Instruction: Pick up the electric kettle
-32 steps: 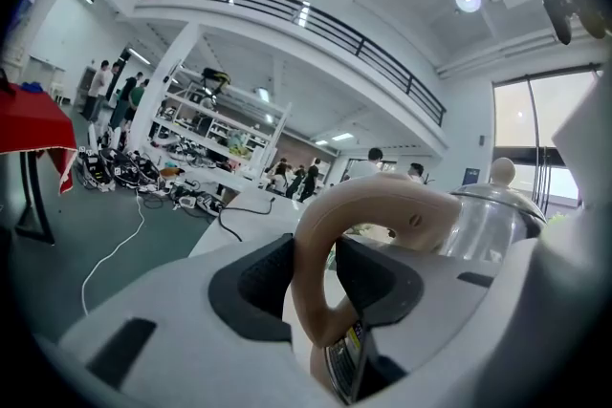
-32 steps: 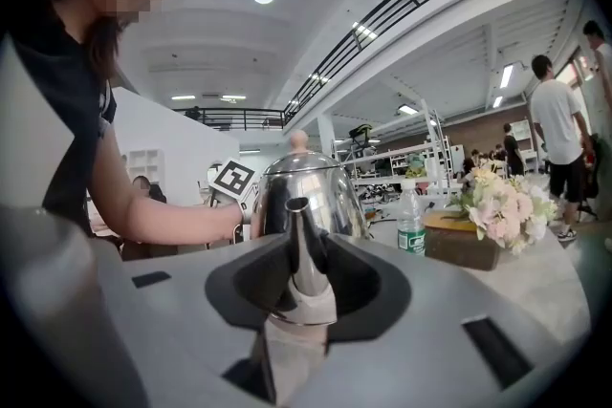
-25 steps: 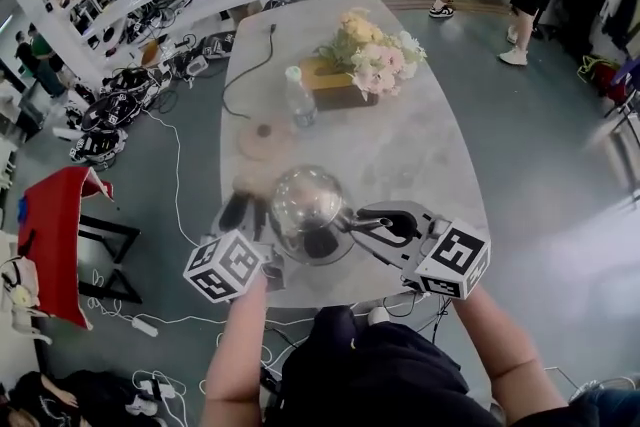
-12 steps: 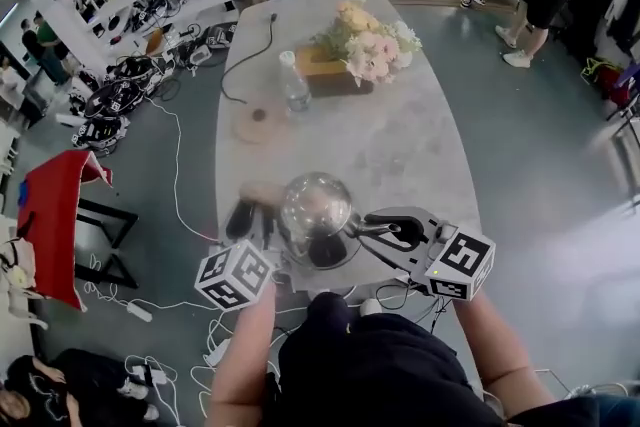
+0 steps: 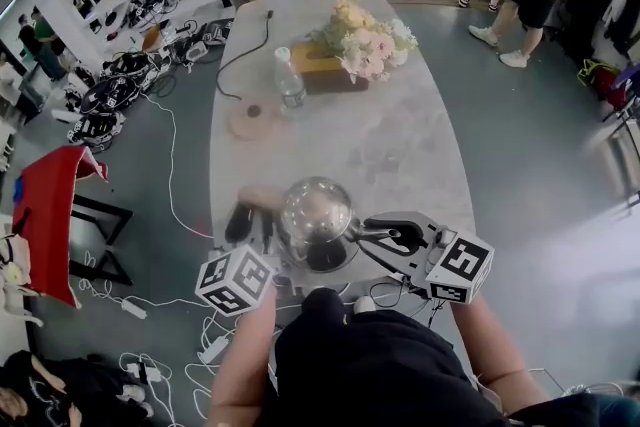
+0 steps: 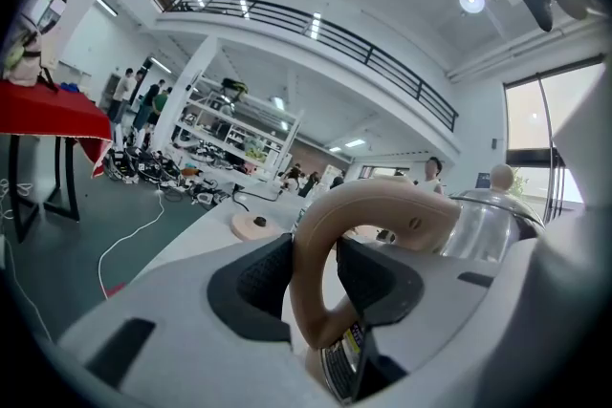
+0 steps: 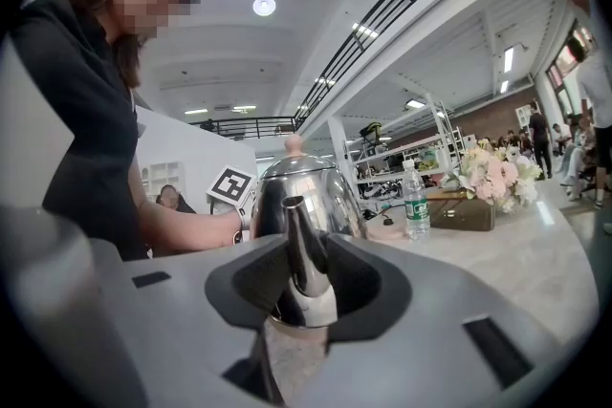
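1. Since the earlier frame the electric kettle [image 5: 316, 213] and both tongs have come toward the near edge of the desk [image 5: 400, 145], so the gap to the round base [image 5: 252, 118] on the far left has widened. Over the last half second they look settled.
2. The kettle now stands between the two tongs at the near edge of the desk, just in front of the person. The bottle [image 5: 288, 85] and the flowers [image 5: 365, 40] are well apart on the far side. No view shows whether the kettle's bottom rests on the desk or hangs just above it.
3. The left tongs [image 5: 255, 223] are clamped on the tan handle [image 6: 316, 291], one dark pad on each side of its upright part.
4. The right tongs [image 5: 362, 237] are closed on the steel spout [image 7: 304, 253], which stands upright between the pads.
5. To lift well, I would let the handle grip carry the weight. The spout is smooth, tapered metal and looks likely to slip, so it should only steady the kettle.
6. Both hands should rise together at one pace, keeping the kettle level so that it neither twists in the pads nor tips.
7. Lift straight up, because the kettle sits so near the edge of the desk.
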The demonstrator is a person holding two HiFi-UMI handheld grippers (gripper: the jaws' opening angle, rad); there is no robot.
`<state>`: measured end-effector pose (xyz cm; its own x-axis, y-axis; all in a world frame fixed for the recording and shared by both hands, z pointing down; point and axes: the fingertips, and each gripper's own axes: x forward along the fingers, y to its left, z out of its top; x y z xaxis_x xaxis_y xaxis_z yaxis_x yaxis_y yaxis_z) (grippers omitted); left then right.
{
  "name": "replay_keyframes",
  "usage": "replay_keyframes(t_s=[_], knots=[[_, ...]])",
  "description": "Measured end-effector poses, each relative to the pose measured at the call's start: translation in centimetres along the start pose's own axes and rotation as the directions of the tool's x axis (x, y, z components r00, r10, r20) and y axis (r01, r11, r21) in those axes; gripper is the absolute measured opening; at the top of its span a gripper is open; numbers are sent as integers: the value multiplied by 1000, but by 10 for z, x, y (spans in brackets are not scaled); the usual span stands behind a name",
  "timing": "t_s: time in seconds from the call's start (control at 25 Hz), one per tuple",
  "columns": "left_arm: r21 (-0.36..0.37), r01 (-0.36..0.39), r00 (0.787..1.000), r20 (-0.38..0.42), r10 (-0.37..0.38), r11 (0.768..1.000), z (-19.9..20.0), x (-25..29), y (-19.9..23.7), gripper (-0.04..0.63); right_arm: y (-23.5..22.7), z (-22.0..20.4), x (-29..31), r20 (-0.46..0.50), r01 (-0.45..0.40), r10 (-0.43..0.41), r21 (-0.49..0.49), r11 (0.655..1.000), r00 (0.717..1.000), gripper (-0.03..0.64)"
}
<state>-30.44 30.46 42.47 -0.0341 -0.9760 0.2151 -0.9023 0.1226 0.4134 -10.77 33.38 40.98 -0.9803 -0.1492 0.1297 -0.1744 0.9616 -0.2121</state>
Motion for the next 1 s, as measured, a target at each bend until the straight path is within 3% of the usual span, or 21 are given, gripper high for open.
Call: replay_keyframes(t_s=[1.0], knots=[[-38, -11, 1000, -14, 11, 999, -6, -9, 11, 133, 7, -4, 6, -29, -10, 9, -18, 1000, 1000, 103]])
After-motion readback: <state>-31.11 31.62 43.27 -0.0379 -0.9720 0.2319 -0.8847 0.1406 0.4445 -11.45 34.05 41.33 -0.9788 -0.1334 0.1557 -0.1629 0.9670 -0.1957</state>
